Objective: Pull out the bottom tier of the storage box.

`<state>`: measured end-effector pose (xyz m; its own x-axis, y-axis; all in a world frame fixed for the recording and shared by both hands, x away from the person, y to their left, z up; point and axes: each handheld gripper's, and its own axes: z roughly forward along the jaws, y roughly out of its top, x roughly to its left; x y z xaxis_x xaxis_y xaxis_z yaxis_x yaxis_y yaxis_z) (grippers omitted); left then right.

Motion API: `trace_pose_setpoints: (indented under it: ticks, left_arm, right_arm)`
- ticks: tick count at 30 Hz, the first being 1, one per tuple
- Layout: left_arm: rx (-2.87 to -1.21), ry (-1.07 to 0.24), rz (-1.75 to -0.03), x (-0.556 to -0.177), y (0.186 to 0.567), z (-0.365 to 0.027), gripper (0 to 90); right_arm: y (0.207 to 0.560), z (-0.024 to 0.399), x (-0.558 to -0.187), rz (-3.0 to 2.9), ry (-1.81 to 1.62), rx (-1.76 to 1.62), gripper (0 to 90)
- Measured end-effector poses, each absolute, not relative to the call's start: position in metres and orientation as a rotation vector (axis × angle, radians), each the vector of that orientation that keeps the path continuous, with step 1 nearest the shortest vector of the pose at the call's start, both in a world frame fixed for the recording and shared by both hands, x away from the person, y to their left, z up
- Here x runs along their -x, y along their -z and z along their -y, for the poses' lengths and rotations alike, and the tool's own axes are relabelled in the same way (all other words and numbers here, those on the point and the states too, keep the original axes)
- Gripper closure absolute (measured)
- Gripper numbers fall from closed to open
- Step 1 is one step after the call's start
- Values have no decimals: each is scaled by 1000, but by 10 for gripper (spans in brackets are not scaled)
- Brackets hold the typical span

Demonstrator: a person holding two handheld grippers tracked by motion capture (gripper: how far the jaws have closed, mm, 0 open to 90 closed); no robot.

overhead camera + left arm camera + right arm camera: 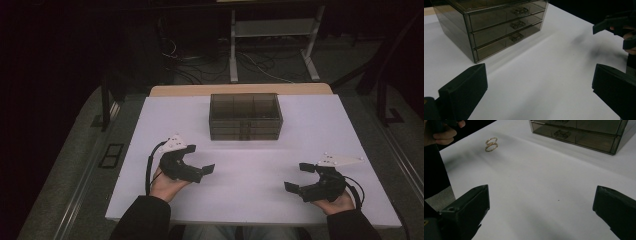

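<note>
Above white table (240, 195), left tool (201, 161) wide open, empty

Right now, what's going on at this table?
A person sits at a white table with a gripper in each hand. The left gripper and the right gripper both rest near the table's front edge, open and holding nothing. A smoky clear three-drawer box stands toward the back of the table, all drawers shut. In the right gripper view, two small gold rings lie together on the table near the left hand. Nothing is being grasped at this moment.
</note>
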<state>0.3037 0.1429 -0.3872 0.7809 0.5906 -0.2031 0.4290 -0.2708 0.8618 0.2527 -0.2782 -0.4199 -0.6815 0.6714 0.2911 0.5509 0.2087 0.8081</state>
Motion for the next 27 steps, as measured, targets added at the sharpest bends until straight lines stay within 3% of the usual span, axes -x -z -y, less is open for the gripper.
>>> trace_pose_setpoints:
  ticks: [27]
  left_arm:
    - [-1825,-91,-860,-331,385,-110,26]
  right_arm:
    - [420,278,-252,-2352,-1483,-1188,2]
